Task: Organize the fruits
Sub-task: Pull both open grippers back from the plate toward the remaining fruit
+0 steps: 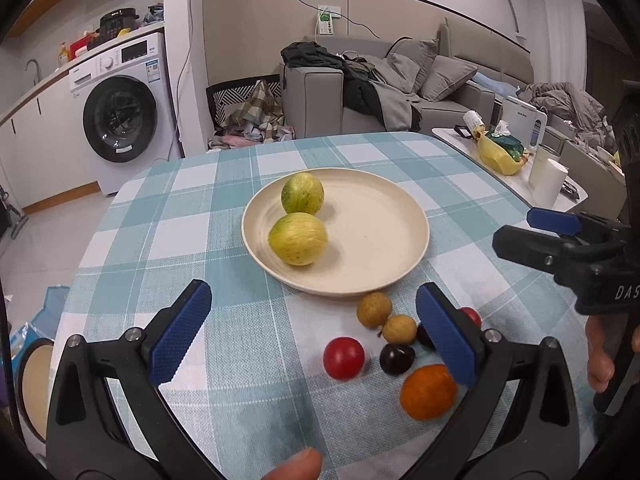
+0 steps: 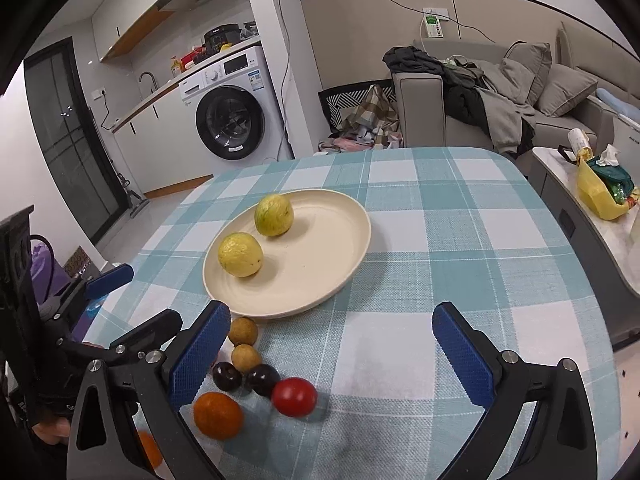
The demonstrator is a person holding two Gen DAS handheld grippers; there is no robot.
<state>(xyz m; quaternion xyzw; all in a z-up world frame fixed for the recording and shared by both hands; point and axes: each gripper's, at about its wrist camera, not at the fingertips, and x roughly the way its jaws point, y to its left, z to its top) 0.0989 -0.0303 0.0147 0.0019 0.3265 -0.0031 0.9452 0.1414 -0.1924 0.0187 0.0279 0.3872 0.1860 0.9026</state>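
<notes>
A cream plate (image 1: 392,240) (image 2: 320,268) on the checked tablecloth holds two yellow-green round fruits (image 1: 302,193) (image 1: 298,239) (image 2: 274,215) (image 2: 240,255). In front of it lie two brown longans (image 1: 374,309) (image 2: 243,331), two dark plums (image 1: 397,359) (image 2: 262,379), a red tomato (image 1: 343,358) (image 2: 294,397) and an orange (image 1: 429,391) (image 2: 218,415). My left gripper (image 1: 314,300) (image 2: 140,300) stands open above the cloth, its right finger over the small fruits. Right of that cluster my right gripper (image 2: 332,314) (image 1: 524,232) is open too. Neither holds anything.
A white side table (image 1: 452,136) (image 2: 560,160) at the right carries a yellow bag (image 1: 498,156) (image 2: 600,196) and white cups (image 1: 550,180). Behind are a grey sofa (image 1: 460,68) and a washing machine (image 1: 120,116). The table's left edge drops to the floor.
</notes>
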